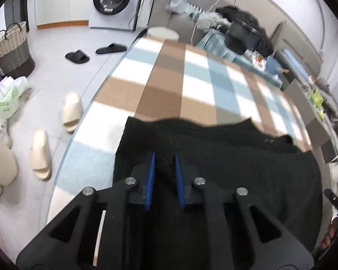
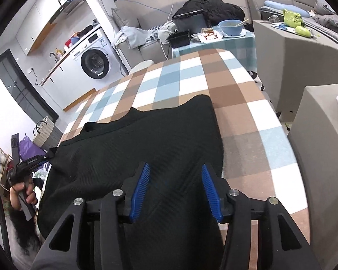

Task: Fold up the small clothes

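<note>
A black knit garment (image 1: 225, 168) lies spread on the near part of a table under a brown, blue and white checked cloth (image 1: 169, 85). My left gripper (image 1: 164, 157) sits at the garment's left edge, its blue pads (image 1: 152, 171) drawn close together with black fabric filling the narrow gap. In the right wrist view that gripper (image 2: 31, 162) shows at far left in a hand, touching the garment's (image 2: 135, 153) corner. My right gripper (image 2: 175, 168) hovers over the garment's near right part. It is open, with the pads (image 2: 210, 189) wide apart and not pressing on fabric.
On the floor to the left lie slippers (image 1: 72, 110), dark sandals (image 1: 77, 56), a woven basket (image 1: 11, 49) and bags. A washing machine (image 2: 94, 61) stands beyond. A side table with a bowl (image 2: 231, 28) and trays sits past the far end. Grey sofa blocks (image 2: 293, 63) stand on the right.
</note>
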A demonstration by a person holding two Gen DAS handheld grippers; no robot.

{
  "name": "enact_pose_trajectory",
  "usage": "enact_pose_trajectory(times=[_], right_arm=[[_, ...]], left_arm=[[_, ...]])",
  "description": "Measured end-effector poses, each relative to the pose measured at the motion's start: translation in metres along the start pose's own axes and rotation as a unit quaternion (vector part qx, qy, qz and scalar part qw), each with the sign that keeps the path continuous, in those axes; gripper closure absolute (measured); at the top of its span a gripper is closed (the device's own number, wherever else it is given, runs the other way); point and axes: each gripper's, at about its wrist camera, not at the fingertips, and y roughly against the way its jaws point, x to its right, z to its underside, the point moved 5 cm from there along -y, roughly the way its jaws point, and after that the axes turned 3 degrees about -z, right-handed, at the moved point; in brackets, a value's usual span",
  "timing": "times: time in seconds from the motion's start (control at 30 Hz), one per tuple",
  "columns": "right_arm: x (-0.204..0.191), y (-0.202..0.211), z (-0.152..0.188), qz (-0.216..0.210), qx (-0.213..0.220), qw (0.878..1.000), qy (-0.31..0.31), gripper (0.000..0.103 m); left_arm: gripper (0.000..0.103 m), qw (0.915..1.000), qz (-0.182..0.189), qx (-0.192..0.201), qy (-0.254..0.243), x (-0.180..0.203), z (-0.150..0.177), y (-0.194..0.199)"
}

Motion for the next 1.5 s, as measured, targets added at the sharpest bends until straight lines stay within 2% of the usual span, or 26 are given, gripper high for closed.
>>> enact_pose_trajectory(times=[0.2,0.3,0.37,0.47,0.53,0.7,0.83,0.9,1.0,1.03,1.13,1.2,1.23,1.3,1.33,1.4,1.43,1.5], right_arm=[[0.003,-0.002,0.001,0.01,-0.004,1.0,-0.005,0.054],[0.005,-0.002,-0.002,0.006,-0.002,1.0,-0.012,0.054],[0.005,-0.002,-0.003,0.002,0.001,1.0,-0.018,0.054],[0.006,-0.005,-0.006,0.004,0.003,1.0,-0.021,0.054],[0.009,-0.006,-0.007,0.007,0.003,1.0,-0.025,0.054],[0.027,-0.011,-0.016,0.007,-0.004,0.999,-0.045,0.054],[0.043,-0.024,-0.035,-0.002,-0.005,0.998,-0.069,0.054],[0.053,-0.038,-0.044,-0.024,-0.011,0.994,-0.108,0.054],[0.063,-0.056,-0.054,-0.024,-0.012,0.99,-0.137,0.055],[0.063,-0.061,-0.056,-0.019,-0.013,0.99,-0.14,0.057],[0.055,-0.074,-0.061,-0.027,-0.021,0.992,-0.123,0.071],[0.044,-0.076,-0.064,-0.039,-0.016,0.995,-0.091,0.096],[0.036,-0.068,-0.067,-0.05,0.0,0.996,-0.069,0.096],[0.016,-0.037,-0.073,-0.116,0.077,0.99,-0.025,0.097],[0.009,-0.019,-0.074,-0.123,0.114,0.986,-0.002,0.097],[0.009,-0.003,-0.078,-0.075,0.151,0.986,0.007,0.097],[0.014,-0.006,-0.08,-0.04,0.146,0.988,-0.001,0.097],[0.024,-0.02,-0.08,0.001,0.116,0.993,-0.018,0.097]], left_arm=[[0.098,0.9978,0.031,0.058,-0.009,0.01,-0.028,0.023],[0.098,0.9965,0.028,0.078,-0.011,0.013,-0.044,0.03],[0.097,0.9973,0.017,0.071,-0.01,0.01,-0.05,0.021],[0.092,0.999,-0.04,0.003,-0.017,-0.001,-0.04,-0.016],[0.086,0.9988,-0.041,-0.026,-0.011,-0.006,-0.031,-0.03],[0.047,0.9999,-0.004,-0.015,0.005,-0.012,-0.02,-0.01],[0.043,0.9998,-0.004,-0.015,0.009,-0.02,-0.007,0.006],[0.043,0.9995,-0.004,-0.025,0.016,-0.028,0.002,0.01],[0.043,0.9991,0.0,-0.034,0.024,-0.038,0.018,0.017],[0.043,0.999,-0.002,-0.037,0.026,-0.04,0.022,0.017],[0.043,0.9986,-0.005,-0.045,0.028,-0.045,0.032,0.017],[0.043,0.9985,-0.007,-0.047,0.027,-0.047,0.036,0.017],[0.043,0.9985,-0.008,-0.047,0.027,-0.048,0.037,0.018],[0.043,0.9985,-0.01,-0.046,0.028,-0.05,0.04,0.019],[0.043,0.9985,-0.011,-0.046,0.028,-0.052,0.04,0.019],[0.043,0.9985,-0.018,-0.044,0.026,-0.054,0.04,0.017],[0.043,0.9985,-0.021,-0.043,0.025,-0.054,0.04,0.015],[0.043,0.9984,-0.025,-0.044,0.026,-0.055,0.039,0.013]])
